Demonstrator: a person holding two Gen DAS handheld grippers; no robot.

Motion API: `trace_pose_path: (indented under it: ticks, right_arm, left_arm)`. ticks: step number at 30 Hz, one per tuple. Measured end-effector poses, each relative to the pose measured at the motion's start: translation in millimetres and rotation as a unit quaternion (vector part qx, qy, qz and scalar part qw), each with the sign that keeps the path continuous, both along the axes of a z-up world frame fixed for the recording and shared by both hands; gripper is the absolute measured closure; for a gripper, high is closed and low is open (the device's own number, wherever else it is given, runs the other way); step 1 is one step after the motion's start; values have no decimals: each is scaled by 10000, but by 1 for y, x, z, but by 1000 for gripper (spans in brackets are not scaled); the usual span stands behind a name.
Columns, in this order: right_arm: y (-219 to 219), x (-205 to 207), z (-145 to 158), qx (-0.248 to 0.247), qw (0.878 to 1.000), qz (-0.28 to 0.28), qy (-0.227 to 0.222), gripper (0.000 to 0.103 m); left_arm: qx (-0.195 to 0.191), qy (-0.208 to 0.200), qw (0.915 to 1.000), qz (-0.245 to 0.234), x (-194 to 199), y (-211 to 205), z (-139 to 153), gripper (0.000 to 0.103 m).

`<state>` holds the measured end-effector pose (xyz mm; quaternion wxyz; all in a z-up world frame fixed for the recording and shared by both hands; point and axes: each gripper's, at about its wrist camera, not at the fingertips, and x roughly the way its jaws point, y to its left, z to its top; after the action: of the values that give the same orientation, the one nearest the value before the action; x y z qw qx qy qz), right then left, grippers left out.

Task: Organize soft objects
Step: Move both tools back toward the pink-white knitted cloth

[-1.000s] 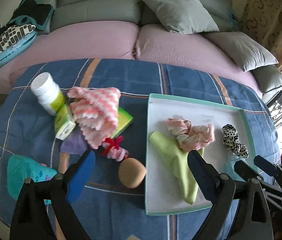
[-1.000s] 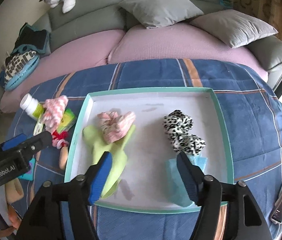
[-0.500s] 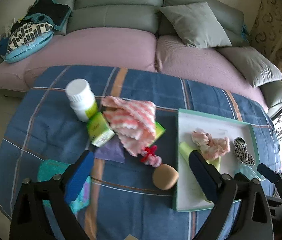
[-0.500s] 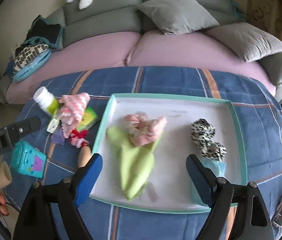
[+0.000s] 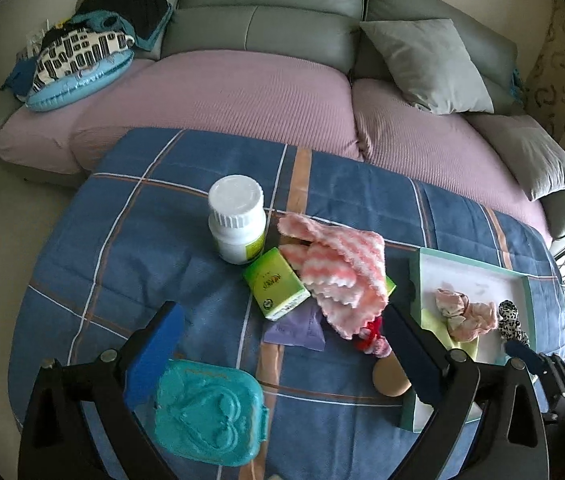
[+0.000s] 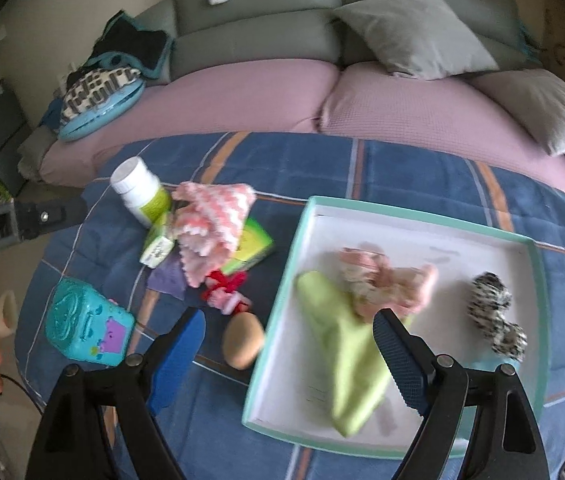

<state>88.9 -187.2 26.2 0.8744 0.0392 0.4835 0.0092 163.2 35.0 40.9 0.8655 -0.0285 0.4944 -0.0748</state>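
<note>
Left tongs [image 5: 282, 354] stood wide apart, nothing gripped, hanging over the blue plaid quilt [image 5: 154, 248]. Teal heart-embossed case [image 5: 208, 414] lay just under and beside the left pad, between the fingers. Tan egg-shaped sponge [image 5: 388, 378] sat right against the right pad, partly hidden by it. Just ahead of the left tongs: purple cloth [image 5: 296, 328], red-and-pink bow piece [image 5: 370, 338], green box [image 5: 276, 284], and the pink-and-white zigzag knit cloth [image 5: 342, 276] draped over a second green box. White bottle [image 5: 238, 220] stood upright farther ahead, touching the first green box.

Right tongs [image 6: 288, 342] were also spread wide, empty, no object pressed by either pad. Left pad hung over the quilt near the sponge [image 6: 242, 340]; right pad hung over the tray [image 6: 402, 210]. Tray was teal-rimmed with a white floor. Inside it, lime-green cloth [image 6: 346, 356] lay just under and left of the right pad, blurred. Pink scrunchie bundle [image 6: 382, 280] lay on the green cloth's far end, ahead of the right tongs. Leopard-print scrunchie [image 6: 496, 312] lay to the right of the right pad, apart from the pink one. A light-blue cloth edge [image 6: 494, 364] showed under it, mostly hidden behind the tongs' arm.

Beyond the quilt: pink-covered sofa seat [image 5: 222, 108], grey cushion [image 5: 426, 64].
</note>
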Motion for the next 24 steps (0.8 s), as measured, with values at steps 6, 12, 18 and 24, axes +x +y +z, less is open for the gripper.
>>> trace_pose_path:
  ticks: [6,12,18,24]
  right_arm:
    - [19,21,-5,156,9997,187,-19,16]
    - [36,42,-16,90,9991,408,18,20]
    - [43,65,-26,25,9989,470,69,27]
    - [48,88,-35,19,9984,555,97,40]
  left_arm:
    - [-90,442,9989,78,20,10,-13,4]
    - [-248,824,9958,310,41,13,-32,4]
    - [-296,1033,9934,410,59,11,-47,4]
    - [-385,1276,9899,473,75,10,-64,12]
